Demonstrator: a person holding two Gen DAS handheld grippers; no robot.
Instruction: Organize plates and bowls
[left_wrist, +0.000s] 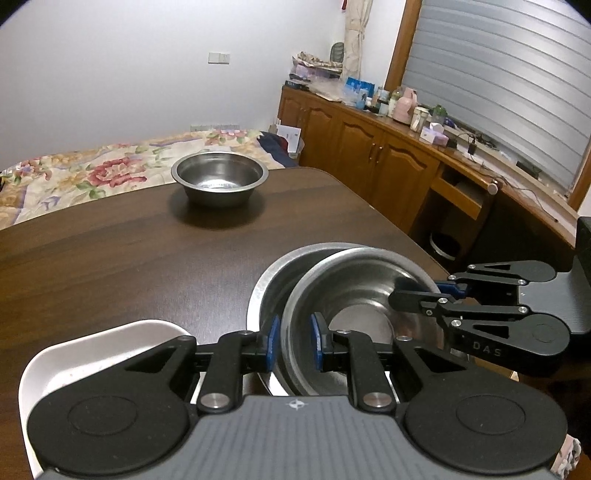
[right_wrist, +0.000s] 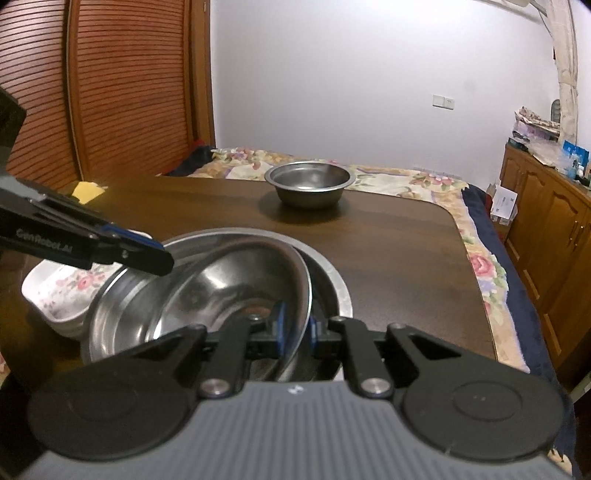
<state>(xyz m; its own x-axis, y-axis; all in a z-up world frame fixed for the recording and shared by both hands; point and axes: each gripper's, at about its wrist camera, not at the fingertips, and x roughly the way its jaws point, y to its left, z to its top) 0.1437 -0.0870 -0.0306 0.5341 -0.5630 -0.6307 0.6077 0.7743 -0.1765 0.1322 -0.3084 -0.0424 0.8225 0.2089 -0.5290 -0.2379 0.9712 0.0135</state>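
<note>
2 handheld grippers meet over a nested pair of steel bowls on a dark wooden table (left_wrist: 110, 251) in a bedroom. The left gripper (left_wrist: 293, 345) straddles the near rim of the inner bowl (left_wrist: 354, 291), its blue pads (left_wrist: 274, 343) set on either side of the wall with a sliver of gap showing, so whether they actually press the metal cannot be told. The right gripper (right_wrist: 295, 334) pinches the same bowl's rim on the opposite side, its pads tight against the steel. The inner bowl sits tilted inside the larger outer bowl (left_wrist: 275, 275), one edge raised above the other. Just beside the pair, at the table's near corner, stands a white rectangular dish (right_wrist: 55, 291) with a pink floral print. A third steel bowl (left_wrist: 219, 179) stands upright and alone near the table's far edge, well apart from the rest. Beyond the table lie a bed (left_wrist: 92, 173) with a flowered cover and a run of wooden cabinets (left_wrist: 369, 147) with a cluttered top below a window blind.
</note>
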